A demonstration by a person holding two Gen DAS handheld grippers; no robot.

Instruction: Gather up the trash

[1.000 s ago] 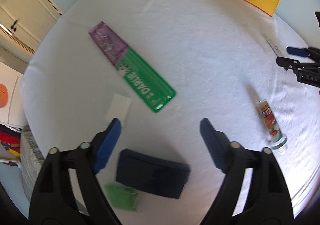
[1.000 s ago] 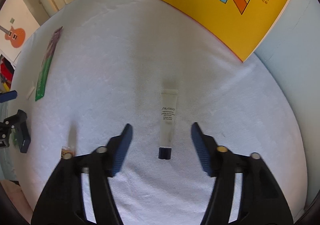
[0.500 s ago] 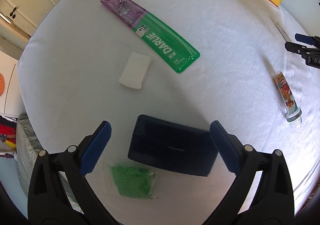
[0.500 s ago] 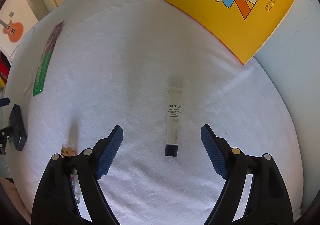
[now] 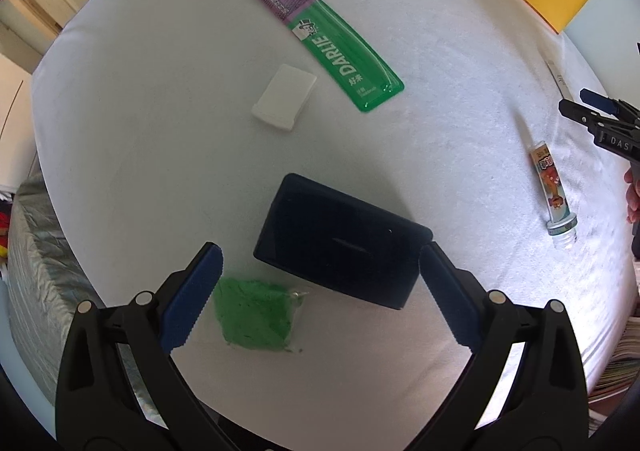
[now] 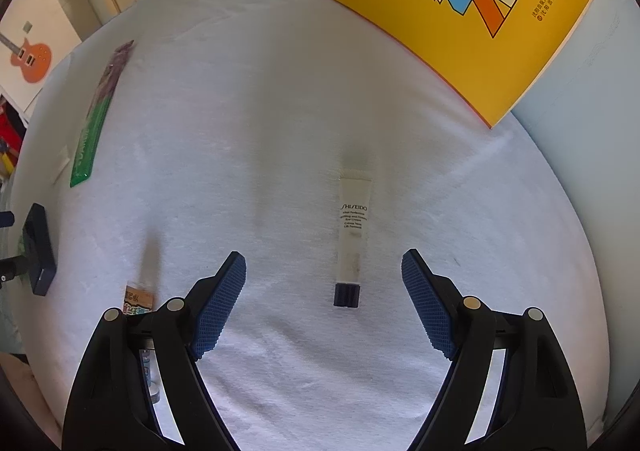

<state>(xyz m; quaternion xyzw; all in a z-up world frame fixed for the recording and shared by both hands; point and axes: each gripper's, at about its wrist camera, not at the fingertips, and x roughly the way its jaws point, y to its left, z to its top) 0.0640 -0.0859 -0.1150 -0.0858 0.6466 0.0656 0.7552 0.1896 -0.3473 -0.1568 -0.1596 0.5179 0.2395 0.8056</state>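
White cloth surface, trash items lying flat and apart:
- Toothbrush blister pack (image 5: pixel 316 31), purple-green, "DARLIE", diagonal.
- Small white box (image 5: pixel 284 97), just beside it.
- Dark blue box (image 5: pixel 340 241), closed.
- Green crumpled bag (image 5: pixel 254 313), possibly plastic, touching that box's edge.
- Printed tube (image 5: pixel 552 189), capped.
- White "SHISEIDO" tube (image 6: pixel 352 237), dark cap nearest camera.

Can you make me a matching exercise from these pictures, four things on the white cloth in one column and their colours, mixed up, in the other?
Things
1. Toothbrush pack
2. Flat box between the left gripper's open jaws
3. Cream tube ahead of the right gripper
4. Crumpled wrapper

Colours
A. White with a dark cap
B. Plain green
C. Dark navy
D. Purple and green

Pairs: 1-D, 2-C, 3-A, 4-B
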